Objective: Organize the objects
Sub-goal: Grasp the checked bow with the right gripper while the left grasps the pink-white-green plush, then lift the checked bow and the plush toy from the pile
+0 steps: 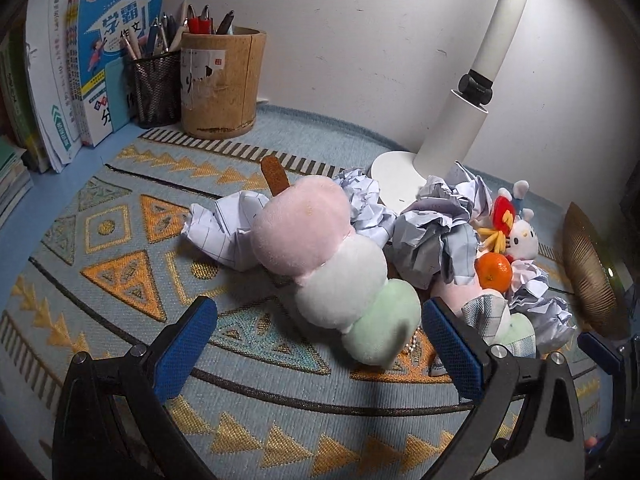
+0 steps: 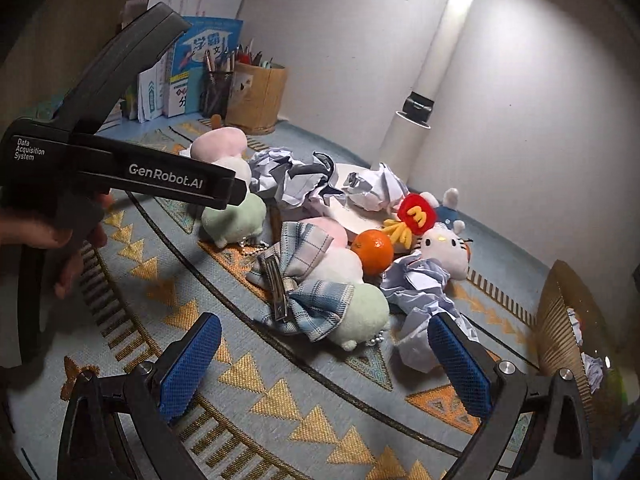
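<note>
Plush [image 1: 340, 264] lies before our left gripper [image 1: 318, 350], both grippers wide apart and empty; next we judge closing on its green end.

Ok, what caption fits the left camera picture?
Open left gripper faces a pastel plush amid crumpled paper.

Desk lamp [image 1: 472, 92] lights the scene brightly; fisheye edges dark, warped.

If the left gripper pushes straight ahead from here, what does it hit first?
Most likely the green end of the three-colour plush, which lies just ahead between the open fingers of the left gripper; depth is uncertain.
</note>
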`<state>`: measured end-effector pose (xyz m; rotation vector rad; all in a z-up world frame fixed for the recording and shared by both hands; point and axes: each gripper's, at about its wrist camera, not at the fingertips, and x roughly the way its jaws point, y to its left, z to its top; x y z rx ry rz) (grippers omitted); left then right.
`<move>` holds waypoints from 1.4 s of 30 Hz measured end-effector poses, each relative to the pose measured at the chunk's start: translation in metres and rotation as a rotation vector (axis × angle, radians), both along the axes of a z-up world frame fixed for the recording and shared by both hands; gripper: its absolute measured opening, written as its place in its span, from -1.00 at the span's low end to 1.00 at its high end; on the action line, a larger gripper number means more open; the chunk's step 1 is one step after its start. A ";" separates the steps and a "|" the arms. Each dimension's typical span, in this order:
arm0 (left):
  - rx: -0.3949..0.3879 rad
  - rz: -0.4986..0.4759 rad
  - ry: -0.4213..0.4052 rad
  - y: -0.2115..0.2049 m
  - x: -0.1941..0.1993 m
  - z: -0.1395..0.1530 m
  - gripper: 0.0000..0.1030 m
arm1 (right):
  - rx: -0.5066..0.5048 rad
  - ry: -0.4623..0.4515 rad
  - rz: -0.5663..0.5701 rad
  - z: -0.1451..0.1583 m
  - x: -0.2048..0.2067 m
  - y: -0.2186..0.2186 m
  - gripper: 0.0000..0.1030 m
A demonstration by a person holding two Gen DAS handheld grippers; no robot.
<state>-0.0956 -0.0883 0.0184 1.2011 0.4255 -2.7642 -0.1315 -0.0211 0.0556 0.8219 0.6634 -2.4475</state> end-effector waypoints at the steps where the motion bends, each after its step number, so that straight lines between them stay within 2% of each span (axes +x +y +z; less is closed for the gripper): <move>1: 0.006 -0.004 0.001 0.000 -0.003 -0.001 0.99 | 0.008 0.001 0.005 -0.002 -0.002 -0.005 1.00; 6: 0.036 -0.015 -0.009 -0.004 -0.018 -0.013 0.99 | 0.059 0.007 0.033 -0.012 -0.018 -0.029 0.97; 7: 0.056 -0.016 -0.006 -0.006 -0.020 -0.016 0.99 | 0.067 0.007 0.040 -0.014 -0.020 -0.033 0.92; 9: 0.073 -0.013 0.005 -0.008 -0.020 -0.016 0.99 | 0.109 -0.009 0.013 -0.026 -0.027 -0.041 0.63; 10: 0.069 -0.012 0.002 -0.007 -0.020 -0.016 0.99 | 0.110 -0.006 0.011 -0.026 -0.028 -0.042 0.64; 11: 0.062 -0.010 -0.001 -0.007 -0.021 -0.015 0.99 | 0.103 -0.002 0.005 -0.025 -0.029 -0.042 0.49; 15: 0.053 0.016 -0.005 -0.002 -0.022 -0.014 0.99 | 0.117 -0.005 -0.002 -0.029 -0.033 -0.046 0.38; 16: 0.048 0.027 -0.006 -0.002 -0.022 -0.014 0.92 | 0.117 -0.003 0.001 -0.030 -0.033 -0.047 0.32; 17: 0.045 0.029 0.001 -0.002 -0.022 -0.014 0.54 | 0.122 0.001 -0.002 -0.030 -0.033 -0.048 0.03; 18: 0.089 0.002 0.031 -0.003 -0.021 -0.013 -0.19 | 0.127 0.012 -0.009 -0.031 -0.034 -0.049 -0.11; 19: 0.154 -0.031 0.055 -0.004 -0.020 -0.014 -0.21 | 0.113 0.015 0.004 -0.030 -0.032 -0.048 -0.19; 21: 0.175 -0.016 0.059 -0.009 -0.019 -0.017 -0.26 | 0.046 0.011 0.038 -0.024 -0.031 -0.043 -0.71; 24: 0.182 0.026 0.089 -0.016 -0.012 -0.015 -0.45 | -0.004 0.002 0.030 -0.021 -0.035 -0.038 -0.71; 31: 0.100 0.080 0.155 -0.012 -0.001 -0.003 -0.45 | -0.115 0.057 0.056 -0.006 -0.028 -0.028 -0.71; 34: 0.056 0.096 0.182 -0.007 0.005 0.002 -0.46 | -0.203 0.042 0.093 0.002 -0.029 -0.020 -0.71; 38: 0.046 0.079 0.250 -0.002 0.014 0.007 -0.46 | -0.334 0.016 0.128 0.012 -0.029 -0.004 -0.71; 42: 0.064 0.009 0.311 0.004 0.016 0.010 -0.46 | -0.347 0.043 0.103 0.014 -0.019 0.007 -0.71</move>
